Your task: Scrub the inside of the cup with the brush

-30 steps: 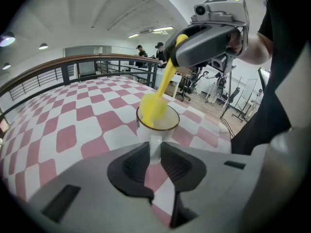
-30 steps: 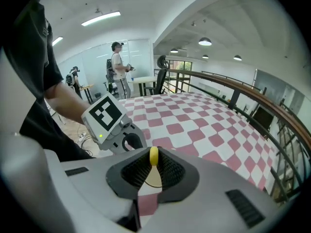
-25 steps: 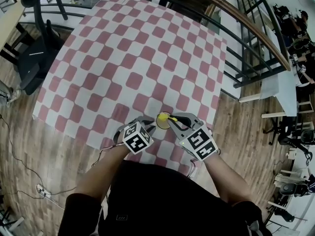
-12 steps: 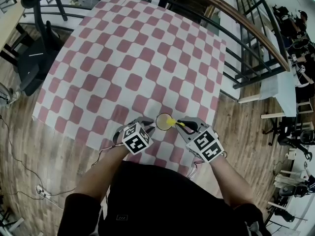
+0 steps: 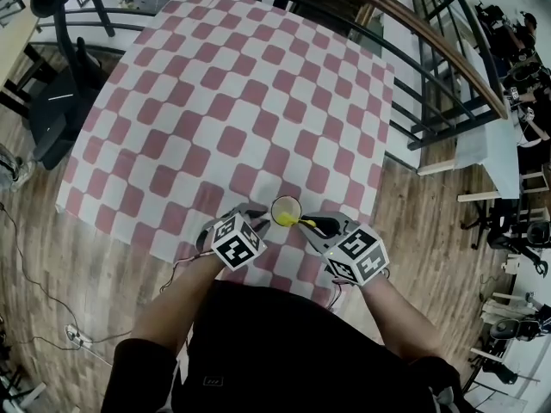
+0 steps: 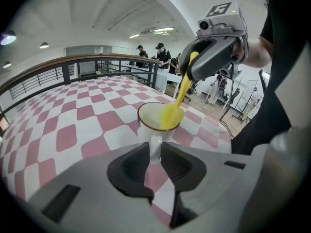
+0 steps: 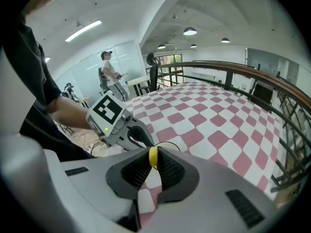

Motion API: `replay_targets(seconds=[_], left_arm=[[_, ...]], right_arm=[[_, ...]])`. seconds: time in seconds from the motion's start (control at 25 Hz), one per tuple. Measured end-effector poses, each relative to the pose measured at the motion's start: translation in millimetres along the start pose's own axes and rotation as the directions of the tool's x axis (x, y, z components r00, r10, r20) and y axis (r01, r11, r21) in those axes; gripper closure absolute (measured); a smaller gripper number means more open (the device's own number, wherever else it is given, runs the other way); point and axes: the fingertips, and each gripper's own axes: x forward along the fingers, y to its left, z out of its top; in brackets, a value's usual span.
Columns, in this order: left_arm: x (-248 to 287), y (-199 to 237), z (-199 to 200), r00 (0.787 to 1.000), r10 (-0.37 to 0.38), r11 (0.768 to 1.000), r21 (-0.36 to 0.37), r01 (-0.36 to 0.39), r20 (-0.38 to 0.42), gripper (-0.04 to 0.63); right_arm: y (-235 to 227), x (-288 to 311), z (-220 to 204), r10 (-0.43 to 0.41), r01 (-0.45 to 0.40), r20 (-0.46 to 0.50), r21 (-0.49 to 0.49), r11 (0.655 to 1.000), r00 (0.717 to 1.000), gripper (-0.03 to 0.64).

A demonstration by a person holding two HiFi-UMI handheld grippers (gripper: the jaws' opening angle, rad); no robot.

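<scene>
A small white cup (image 5: 286, 206) with a dark rim stands near the front edge of the checked table. My left gripper (image 6: 155, 151) is shut on the cup's handle (image 6: 155, 144) and shows left of the cup (image 6: 156, 117) in the head view (image 5: 256, 222). My right gripper (image 7: 153, 160) is shut on the handle of the yellow brush (image 7: 153, 156). In the left gripper view the right gripper (image 6: 199, 64) slants down from the upper right, and the brush head (image 6: 171, 115) dips into the cup's mouth against its right wall. The brush (image 5: 289, 220) lies between cup and right gripper (image 5: 320, 224).
The red and white checked tablecloth (image 5: 224, 101) stretches far ahead of the cup. A curved metal railing with a wooden top (image 5: 430, 50) runs behind and to the right. A black chair (image 5: 52, 101) stands at the left, and a cable (image 5: 34, 282) lies on the wooden floor. People stand in the background (image 6: 163, 57).
The right gripper has shifted a little right and back, and the brush head has moved from the cup's middle toward its near right side. The left gripper and cup have stayed put.
</scene>
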Motion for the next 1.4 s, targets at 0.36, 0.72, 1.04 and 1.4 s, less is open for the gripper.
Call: replay_targets(seconds=[0.36,0.72,1.04,1.4], left_arm=[[-0.4,0.5,-1.0,1.0,-0.002,1.0,-0.006,0.002,0.003,0.522],[1.4,-1.4,0.6,1.0,-0.004,1.0,-0.015,0.004,0.013,0.522],[1.1,-1.0,0.5,1.0,-0.003,1.0,-0.014,0.003,0.012,0.522],[1.8,-1.0,0.7,1.0,0.006,1.0,-0.017,-0.005,0.013,0.522]], right_arm=[[-2.5,13.2,4.6,-0.032,0.029,0.046,0.064,0.997,0.998,0.574],[-32.4,-3.7,6.4,-0.132,0.122,0.084,0.111,0.986,0.988,0.575],[-19.1,33.8,-2.1,-0.086,0.085,-0.028,-0.015,0.996,0.996,0.575],[-8.9,50.9,-14.4,-0.01,0.002,-0.121,-0.06,0.998,0.993,0.574]])
